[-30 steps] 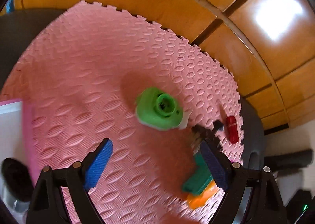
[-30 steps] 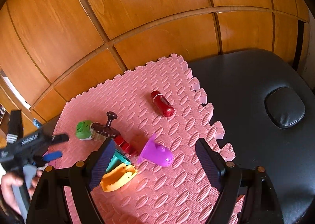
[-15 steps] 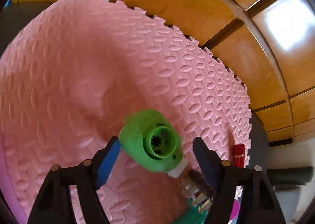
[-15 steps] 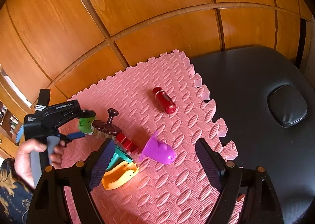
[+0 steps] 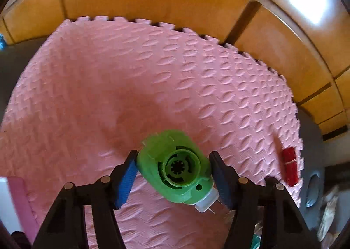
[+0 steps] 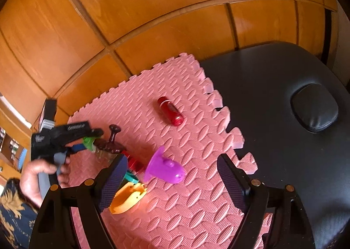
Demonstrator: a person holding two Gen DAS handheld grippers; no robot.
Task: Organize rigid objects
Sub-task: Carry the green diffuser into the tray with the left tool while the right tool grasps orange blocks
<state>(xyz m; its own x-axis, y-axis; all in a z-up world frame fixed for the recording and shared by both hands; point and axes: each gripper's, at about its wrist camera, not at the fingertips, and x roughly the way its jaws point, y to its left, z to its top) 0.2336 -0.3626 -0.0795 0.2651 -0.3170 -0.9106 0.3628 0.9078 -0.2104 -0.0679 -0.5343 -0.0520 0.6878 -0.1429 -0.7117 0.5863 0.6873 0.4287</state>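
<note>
Left gripper [image 5: 172, 174]: fingers closing, green plastic toy [image 5: 175, 168] squarely between them on the pink foam mat [image 5: 153, 87]. Left pad [image 5: 125, 177] looks just short of the toy's flank; right pad at or near the other flank. Contact not certain.

Toy reads as hard moulded plastic, hollow, probably light; stiff, smooth curved sides, so likely to slip or twist. Best hold judged: across the wide green body, not the white nub [image 5: 206, 202] at its near end.

Right gripper [image 6: 172, 177]: fingers spread wide, nothing gripped; purple toy [image 6: 165, 166] lies between them, orange piece [image 6: 128, 197] by the left finger.
</note>
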